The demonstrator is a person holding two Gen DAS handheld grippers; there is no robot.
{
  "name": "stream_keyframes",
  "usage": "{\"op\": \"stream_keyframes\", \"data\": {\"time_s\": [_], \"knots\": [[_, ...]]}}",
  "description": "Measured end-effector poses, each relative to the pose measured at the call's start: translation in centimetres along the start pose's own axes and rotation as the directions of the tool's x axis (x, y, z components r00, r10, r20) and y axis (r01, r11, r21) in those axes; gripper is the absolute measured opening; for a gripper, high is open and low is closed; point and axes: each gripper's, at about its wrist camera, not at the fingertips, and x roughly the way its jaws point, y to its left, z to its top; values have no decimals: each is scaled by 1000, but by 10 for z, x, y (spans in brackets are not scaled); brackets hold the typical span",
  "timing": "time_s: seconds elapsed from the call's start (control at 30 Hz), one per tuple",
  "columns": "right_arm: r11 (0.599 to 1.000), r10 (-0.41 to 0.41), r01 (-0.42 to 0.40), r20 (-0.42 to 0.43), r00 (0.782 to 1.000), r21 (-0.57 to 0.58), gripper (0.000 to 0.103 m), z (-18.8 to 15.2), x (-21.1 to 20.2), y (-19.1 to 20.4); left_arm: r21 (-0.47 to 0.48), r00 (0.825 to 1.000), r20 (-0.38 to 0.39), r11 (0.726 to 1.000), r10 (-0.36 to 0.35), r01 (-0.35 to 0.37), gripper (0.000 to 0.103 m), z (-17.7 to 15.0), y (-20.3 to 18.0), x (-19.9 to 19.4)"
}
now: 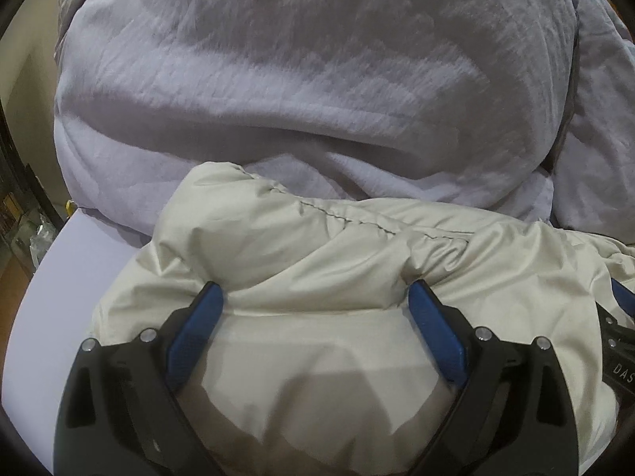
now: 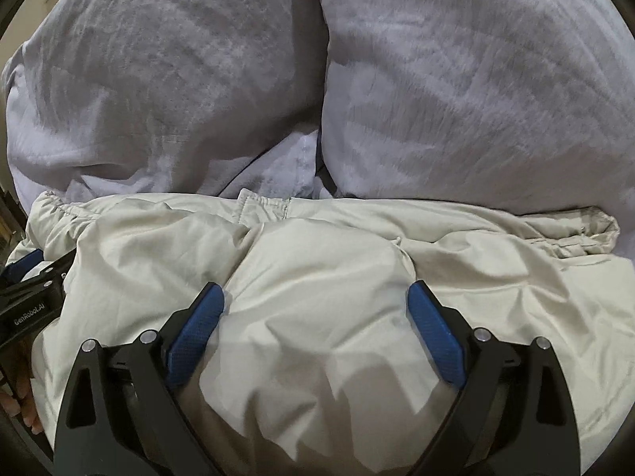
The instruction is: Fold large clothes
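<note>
- Left claw [image 1: 315,297]: spread wide, pressing the beige jacket [image 1: 317,261] flat on the bed.
- Right claw [image 2: 315,297]: likewise released, flattening the padding for folding.

A bedroom: lavender pillows [image 2: 476,79] on a bed

Jacket [image 1: 357,246] lies on bed sheet [image 1: 51,277], spread left to right at near edge. Behind it, touching its far hem: two pillows, left pillow [image 2: 158,79] & right pillow [image 2: 476,79], side by side w/ a seam between. Left gripper [image 1: 315,301] sits on jacket's left part, right gripper [image 2: 315,301] on its middle, both w/ jaws wide apart, fabric bulging between.
</note>
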Motion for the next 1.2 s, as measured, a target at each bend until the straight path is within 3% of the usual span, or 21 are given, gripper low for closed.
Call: {"op": "stream_keyframes", "data": {"time_s": [0.3,0.47,0.6,0.9,1.07,1.2], "knots": [[1000,13,-13,10,1000,20,96,-9,21,-3,-12,1000,0,1000,-11,11,96,-6,3,14],[999,23,-23,-9,1000,33,97,1,-4,-22,-10,1000,-24,1000,-8,7,96,-12,-5,17],[999,6,-5,-20,1000,53,97,4,-25,-34,-4,999,-41,1000,-21,21,96,-7,3,-6],[972,-184,180,8,983,153,97,-18,-104,-109,23,1000,12,1000,-16,15,96,-17,28,-72],[923,-274,283,-70,959,260,97,-45,-136,-159,5,1000,14,1000,-4,4,96,-31,57,-105],[884,-264,299,-145,954,358,97,-73,-145,-194,-28,1000,-14,1000,-2,1,96,-48,80,-127]]}}
